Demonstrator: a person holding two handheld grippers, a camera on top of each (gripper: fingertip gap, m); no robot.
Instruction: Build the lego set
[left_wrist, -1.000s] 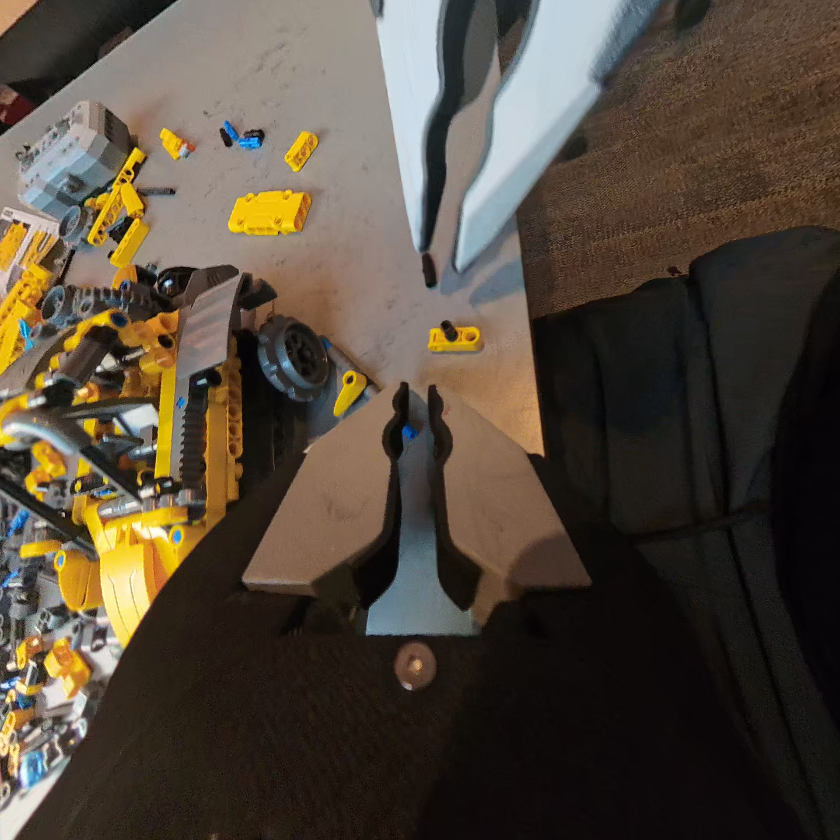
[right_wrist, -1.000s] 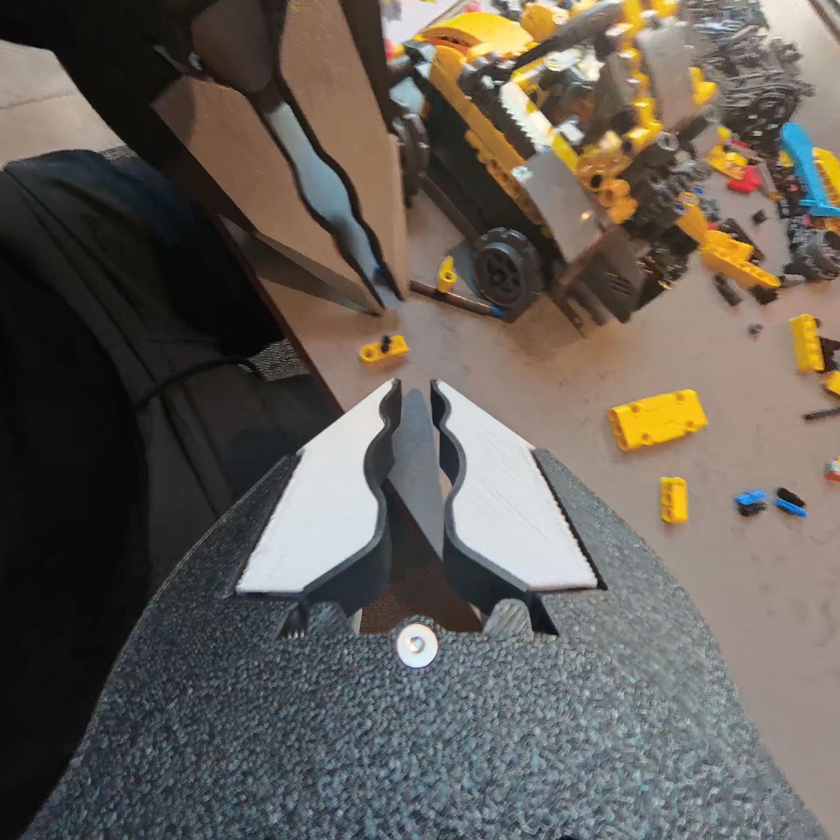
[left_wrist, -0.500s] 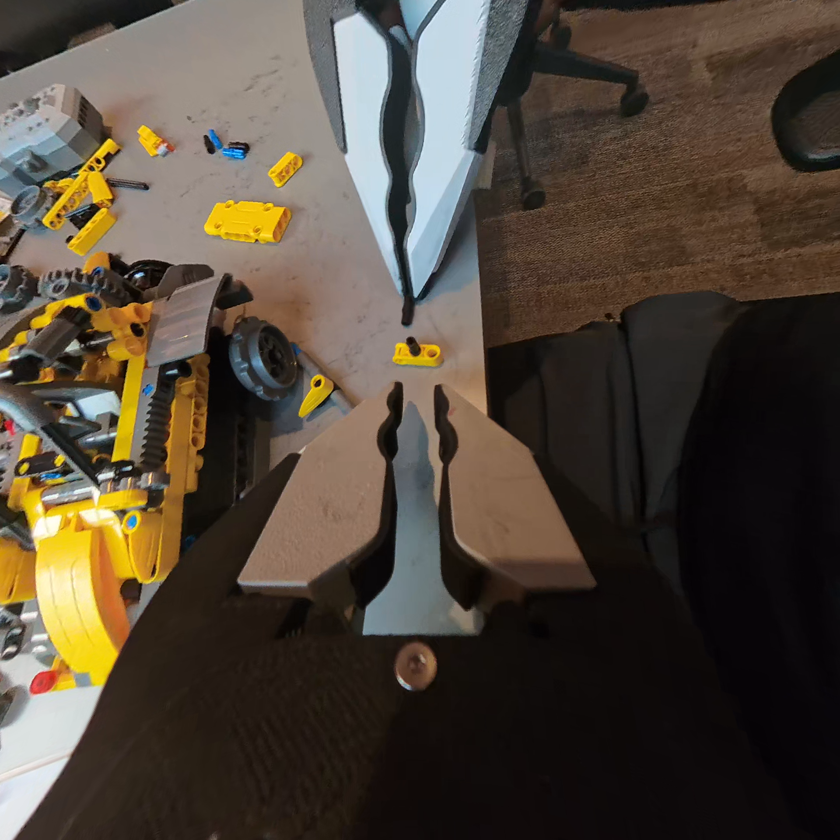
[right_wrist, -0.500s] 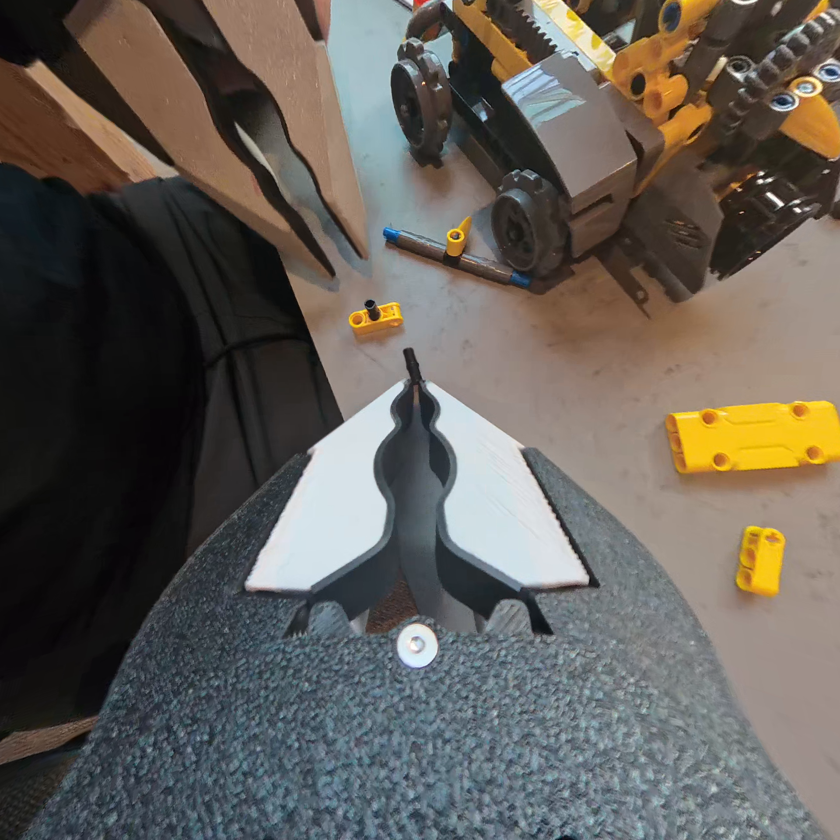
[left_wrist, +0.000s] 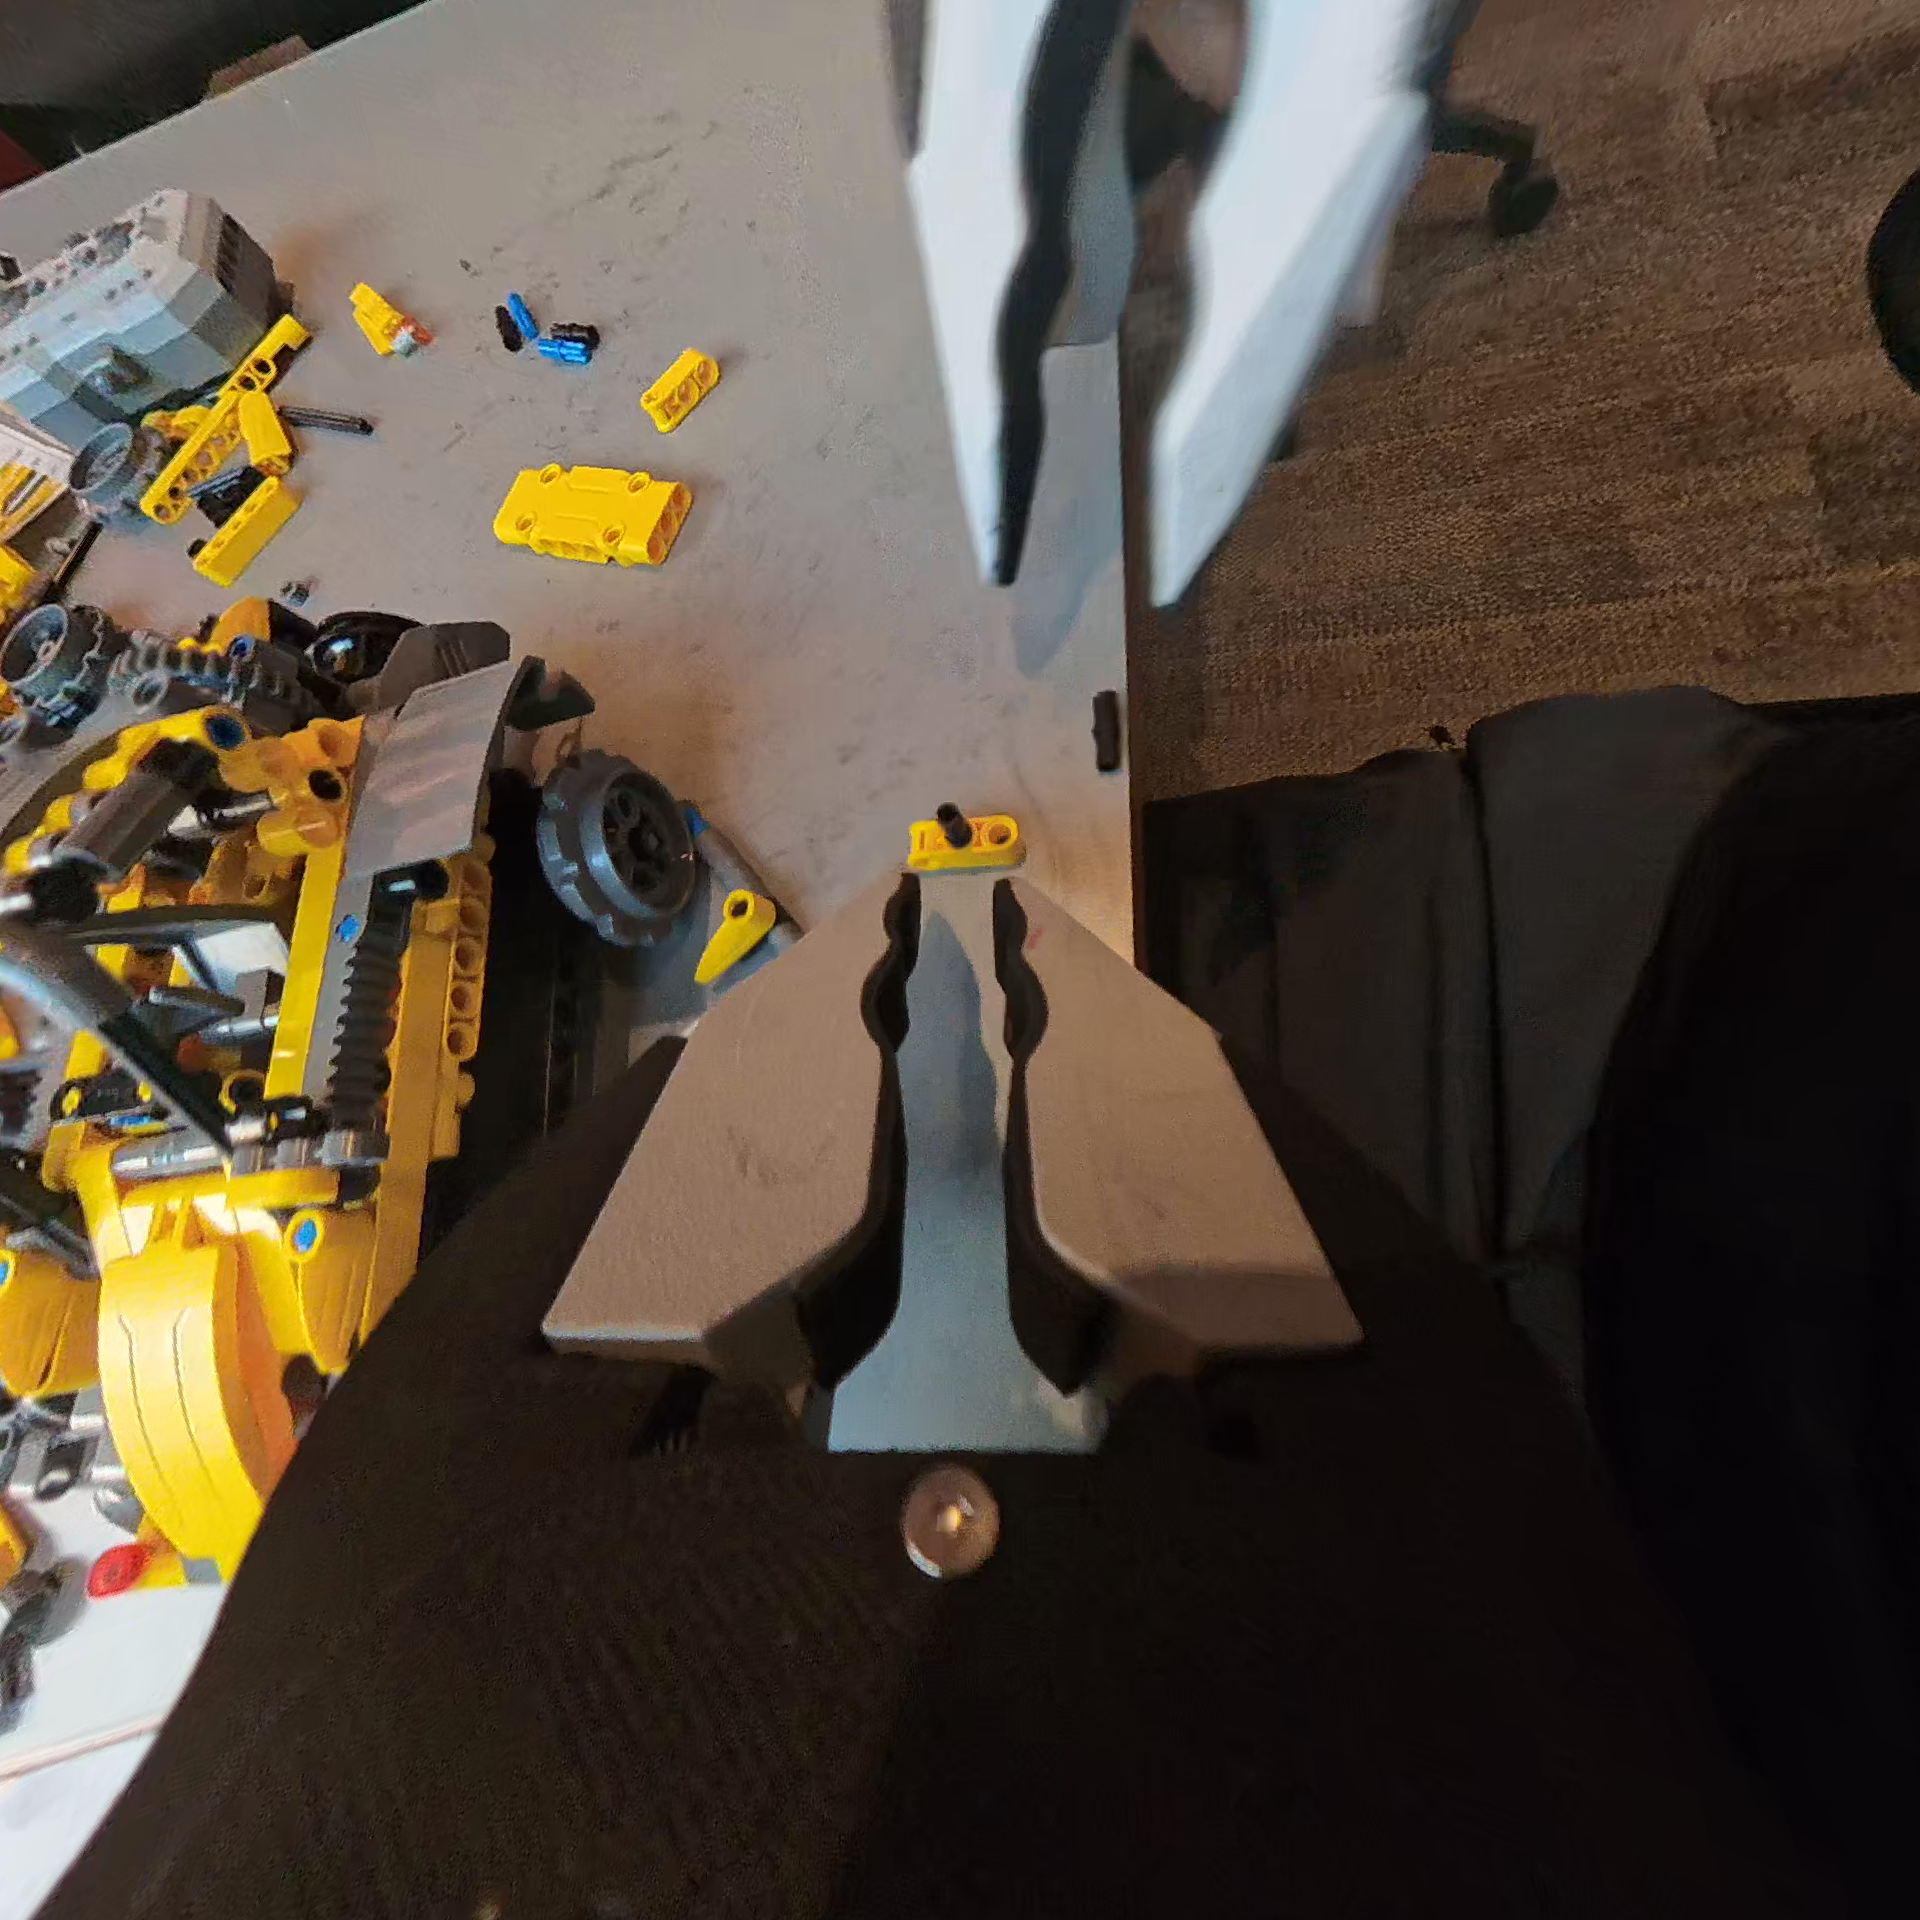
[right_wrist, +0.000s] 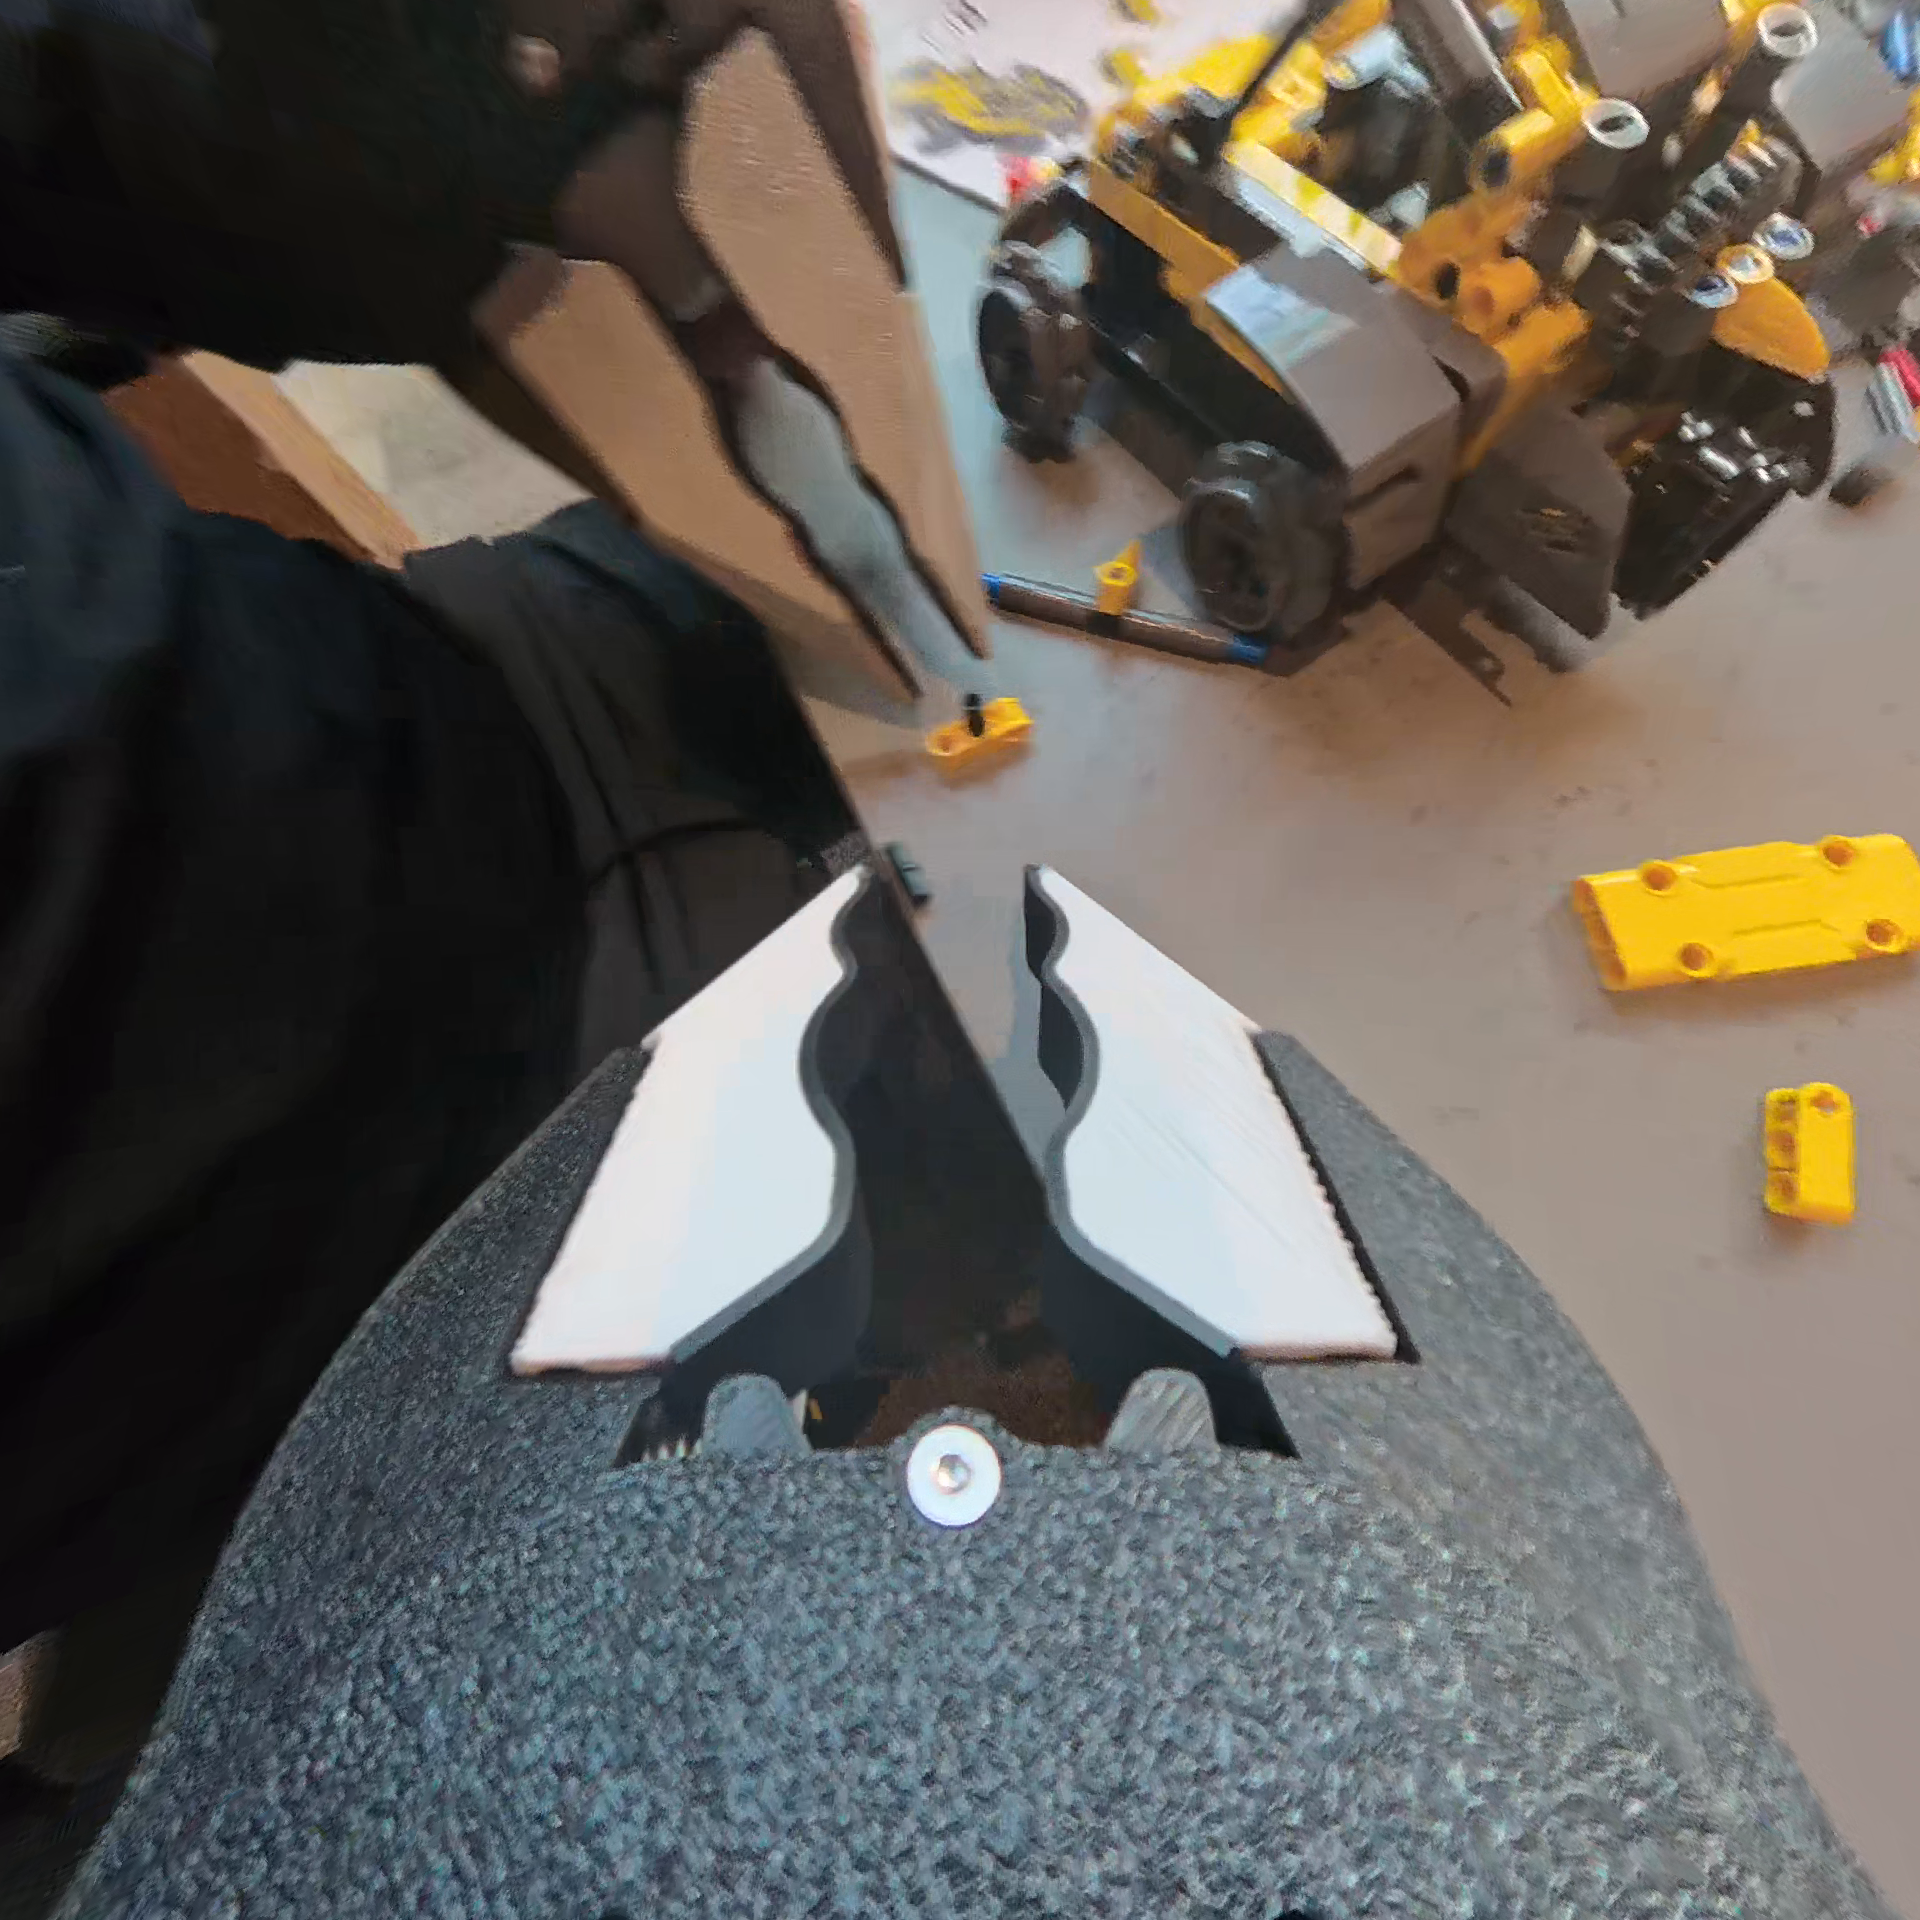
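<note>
In the left wrist view my left gripper (left_wrist: 956, 883) is open with a narrow gap and nothing between its fingers. Its tips stand just short of a small yellow beam with an upright black pin (left_wrist: 961, 840) on the grey table (left_wrist: 727, 187). A loose black pin (left_wrist: 1107, 730) lies at the table's right edge. My right gripper (left_wrist: 1086, 582), white-fingered and blurred, hangs open above that edge. In the right wrist view my right gripper (right_wrist: 948, 881) is open and empty. The black pin (right_wrist: 909, 871) lies by its left fingertip. The left gripper (right_wrist: 945, 675) hovers over the yellow beam (right_wrist: 982, 735).
A yellow and grey brick vehicle (left_wrist: 260, 935) with a grey wheel (left_wrist: 618, 847) fills the table's left. A yellow panel (left_wrist: 592, 514), small yellow beams (left_wrist: 681, 390), blue and black pins (left_wrist: 551, 338) and a grey block (left_wrist: 114, 301) lie beyond. Right is carpet (left_wrist: 1558, 468) and dark clothing (left_wrist: 1558, 1039). There is about 6 cm between the tips of the two grippers.
Half a second ago my right gripper was shut on the black pin; it has opened and lifted, and the pin lies at the table edge. My left gripper moved closer to the yellow beam.
</note>
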